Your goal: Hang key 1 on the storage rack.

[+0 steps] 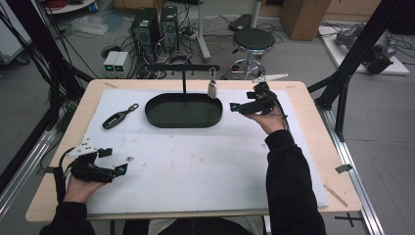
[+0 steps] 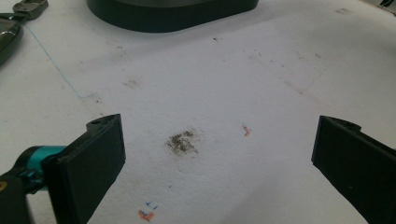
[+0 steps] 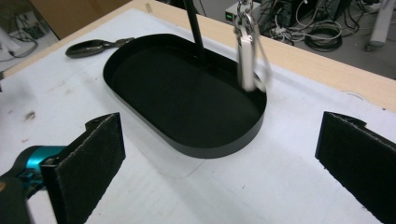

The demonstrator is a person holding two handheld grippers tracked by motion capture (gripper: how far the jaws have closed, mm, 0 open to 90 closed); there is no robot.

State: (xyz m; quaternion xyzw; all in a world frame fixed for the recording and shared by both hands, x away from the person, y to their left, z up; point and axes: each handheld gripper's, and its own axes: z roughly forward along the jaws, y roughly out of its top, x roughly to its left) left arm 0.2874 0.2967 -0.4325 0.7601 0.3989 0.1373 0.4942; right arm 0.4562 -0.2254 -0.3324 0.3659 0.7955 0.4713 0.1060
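Carabiner (image 1: 212,89) of bright metal hangs from a hook on the crossbar of a black stand (image 1: 184,81), over the right end of the oval black tray (image 1: 161,118) that forms the stand's base. In the right gripper view it dangles free (image 3: 246,56), its lower end just above the tray's far rim, touching nothing below.

Right gripper (image 1: 235,106) sits just right of the tray, pointed toward the carabiner, jaws spread wide, nothing between them. Left gripper (image 1: 122,168) rests well apart at the near left of the white mat (image 1: 205,161), jaws likewise parted and empty; stained mat shows between them in its own view.

Handling, as judged: small, rigid, light, smooth metal. Likely slippery against the pads, and since it hangs loose it should swing or twist at first touch. Best hold looks to be across the flat sides of the lower body, below the hook, so the pads bear on the broad faces rather than the rounded edge. Closing slowly and square-on should limit swing. Lifting up before pulling away seems needed to clear the hook.

A second dark clip (image 1: 119,116) lies flat on the mat left of the tray; low profile, harder to get under.
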